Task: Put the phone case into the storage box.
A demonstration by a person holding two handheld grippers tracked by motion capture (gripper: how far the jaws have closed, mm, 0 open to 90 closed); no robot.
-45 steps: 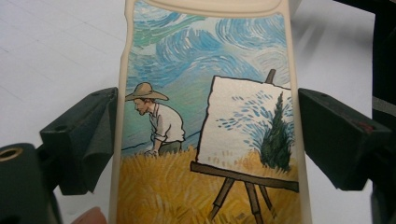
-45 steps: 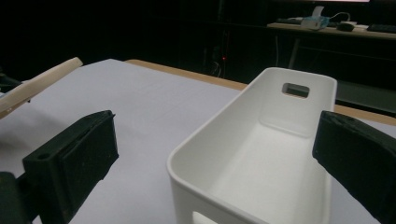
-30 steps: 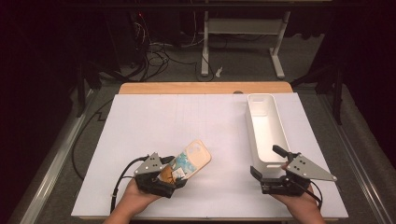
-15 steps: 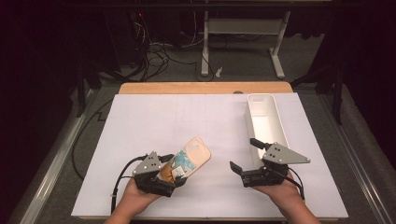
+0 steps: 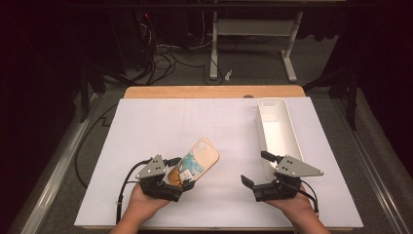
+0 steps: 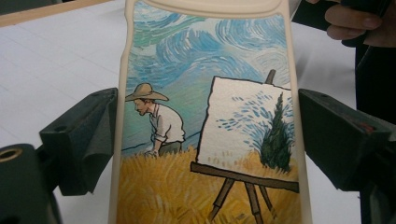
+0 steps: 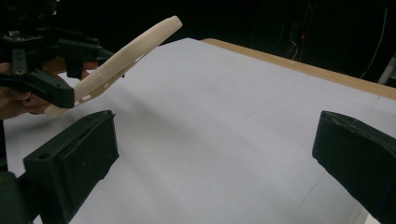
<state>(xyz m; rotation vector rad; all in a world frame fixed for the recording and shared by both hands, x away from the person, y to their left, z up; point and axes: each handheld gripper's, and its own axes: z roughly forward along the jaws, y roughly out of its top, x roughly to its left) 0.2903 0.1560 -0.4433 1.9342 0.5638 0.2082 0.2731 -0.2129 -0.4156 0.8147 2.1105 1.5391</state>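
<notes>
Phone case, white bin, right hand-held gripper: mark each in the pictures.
Phone case (image 6: 205, 107), left gripper view, on its painted back.
White bin (image 5: 278, 127), high view, on its inner floor.
Right hand-held gripper (image 5: 257, 169), high view, midway between its open jaws.

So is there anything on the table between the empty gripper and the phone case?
No. In the high view, bare white table lies between the right gripper and the phone case; the right gripper view shows the same.

The phone case (image 5: 198, 162) was cream-rimmed, its face printed with a painter in a straw hat, an easel and a wheat field. It was held tilted, far end raised off the white table, at front left of centre.
</notes>
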